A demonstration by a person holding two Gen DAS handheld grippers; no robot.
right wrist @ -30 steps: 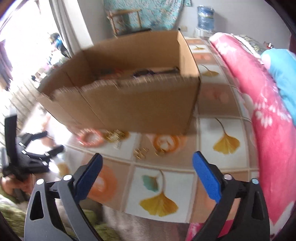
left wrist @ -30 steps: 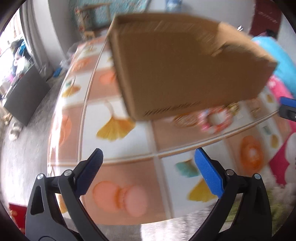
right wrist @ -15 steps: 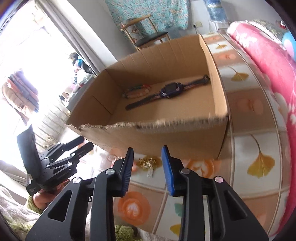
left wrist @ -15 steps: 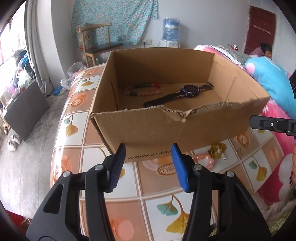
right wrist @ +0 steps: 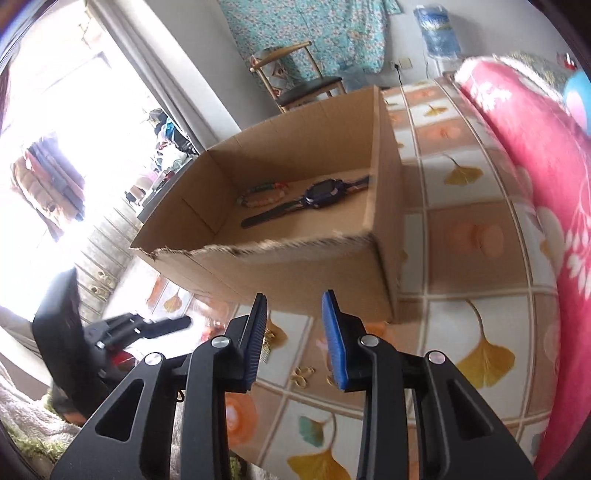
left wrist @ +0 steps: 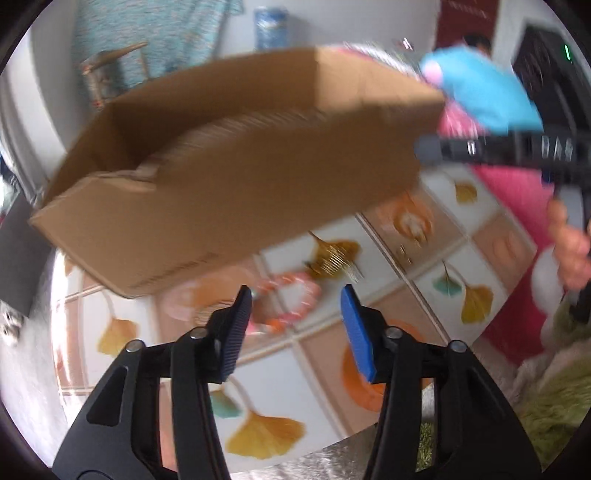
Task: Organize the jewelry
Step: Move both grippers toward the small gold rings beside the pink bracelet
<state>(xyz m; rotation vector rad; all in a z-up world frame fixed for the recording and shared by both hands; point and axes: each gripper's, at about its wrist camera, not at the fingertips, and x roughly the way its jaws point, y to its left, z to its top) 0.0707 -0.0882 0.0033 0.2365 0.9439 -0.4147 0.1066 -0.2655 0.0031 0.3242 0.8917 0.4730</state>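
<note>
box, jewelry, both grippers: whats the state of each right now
cardboard box: open-topped, upright on the table
watch: lying flat inside the box
bead bracelet: inside the box, beside the watch
pink bracelet: on the table, outside the box
gold hair comb: on the table, outside the box
left gripper: jaws just closing, nothing between them
right gripper: jaws partly closed, empty

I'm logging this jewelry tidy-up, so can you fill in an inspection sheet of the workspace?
Surface: tablecloth with a ginkgo-leaf print.
Job's things: cardboard box holding a watch and a bead bracelet; pink bracelet, gold hair comb and small gold earrings lie outside on the cloth.
Clutter: nothing seen.
Grippers: left gripper and right gripper have just been closing, nothing between their pads.
Cables: nothing seen.
Surroundings: chair, water bottle, pink blanket.
</note>
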